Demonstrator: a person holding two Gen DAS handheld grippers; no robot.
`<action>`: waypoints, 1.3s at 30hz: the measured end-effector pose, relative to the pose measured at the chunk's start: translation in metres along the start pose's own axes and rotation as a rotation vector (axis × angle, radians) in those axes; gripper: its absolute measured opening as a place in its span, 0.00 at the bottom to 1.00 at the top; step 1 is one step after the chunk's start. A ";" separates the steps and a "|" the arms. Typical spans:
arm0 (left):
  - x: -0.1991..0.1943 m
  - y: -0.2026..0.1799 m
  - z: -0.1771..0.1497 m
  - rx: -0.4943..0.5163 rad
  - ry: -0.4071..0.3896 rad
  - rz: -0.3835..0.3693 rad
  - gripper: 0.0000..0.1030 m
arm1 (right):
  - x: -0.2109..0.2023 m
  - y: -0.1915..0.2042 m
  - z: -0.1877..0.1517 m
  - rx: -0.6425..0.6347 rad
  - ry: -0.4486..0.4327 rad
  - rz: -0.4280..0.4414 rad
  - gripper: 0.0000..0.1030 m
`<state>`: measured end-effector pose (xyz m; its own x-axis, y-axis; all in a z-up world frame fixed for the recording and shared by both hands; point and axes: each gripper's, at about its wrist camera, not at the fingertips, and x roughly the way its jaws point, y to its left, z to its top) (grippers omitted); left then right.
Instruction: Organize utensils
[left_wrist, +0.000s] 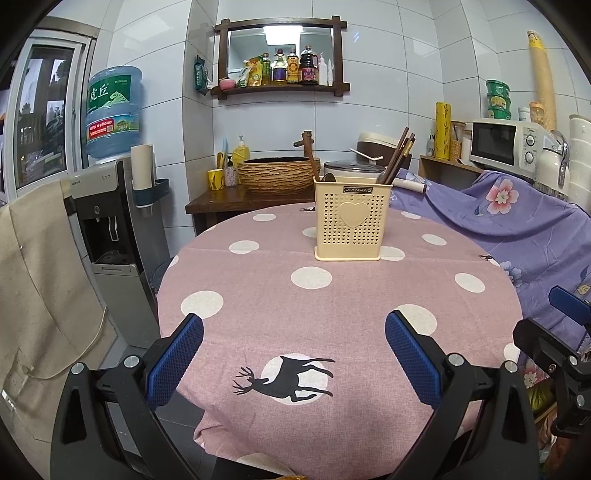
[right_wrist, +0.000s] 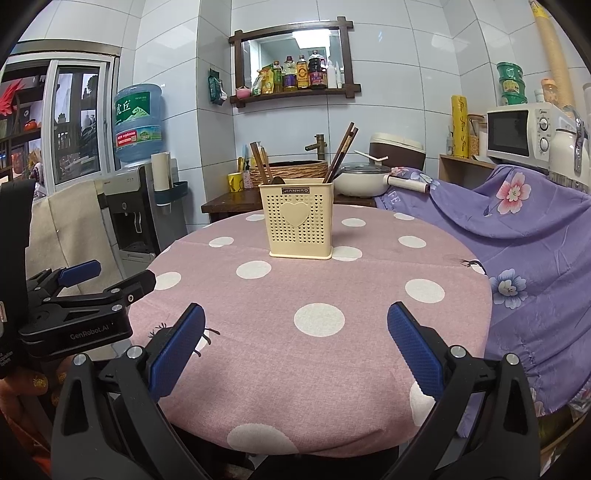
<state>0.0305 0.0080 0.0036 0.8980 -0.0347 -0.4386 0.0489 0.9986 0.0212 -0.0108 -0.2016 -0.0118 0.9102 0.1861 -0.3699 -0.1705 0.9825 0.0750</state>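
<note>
Both tongs stand released and carry nothing. The left tongs (left_wrist: 294, 354), black-framed with blue textured pads, hover over the near edge of the round table (left_wrist: 369, 295), which is draped in a pink cloth with white dots and a black deer print. The right tongs (right_wrist: 296, 347) hover beside them at a similar height, jaws equally wide.

The task's items sit in the cream perforated plastic holder with a raised heart (left_wrist: 352, 218), which stands upright past the middle of the table, well apart from both tongs. Dark wooden chopsticks (left_wrist: 397, 158) lean out of its right compartment; a second group of dark utensils (right_wrist: 264, 166) stands in the left one. No loose utensil shows on the cloth, so the work appears complete or nearly so.

Hazards from this position:

1. Tipping. The holder is tall, looks light, and rests on loose cloth. A sideways knock from either tongs on its upper rim would likely topple it and spill the contents.
2. Snagging. The chopsticks lean at an angle above the rim. A low pass across the top could catch them and lever the holder over.
3. Cloth drag. A pad pressing down on the cloth while pulling back could shift the holder toward the edge.
4. Collision. The two tongs are near each other; a careless crossing move could strike them together.
</note>
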 end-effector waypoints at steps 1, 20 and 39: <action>0.000 0.000 0.000 -0.001 0.001 -0.001 0.94 | 0.000 0.000 0.000 0.000 0.000 0.001 0.95; 0.000 -0.001 0.000 -0.001 0.002 -0.001 0.94 | 0.000 0.001 0.000 0.002 0.001 0.000 0.95; 0.001 0.001 -0.002 -0.001 0.007 -0.012 0.94 | 0.000 0.002 -0.001 0.003 0.003 0.002 0.95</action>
<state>0.0310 0.0088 0.0017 0.8943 -0.0460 -0.4452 0.0587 0.9982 0.0147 -0.0110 -0.2001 -0.0125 0.9086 0.1886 -0.3727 -0.1715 0.9820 0.0787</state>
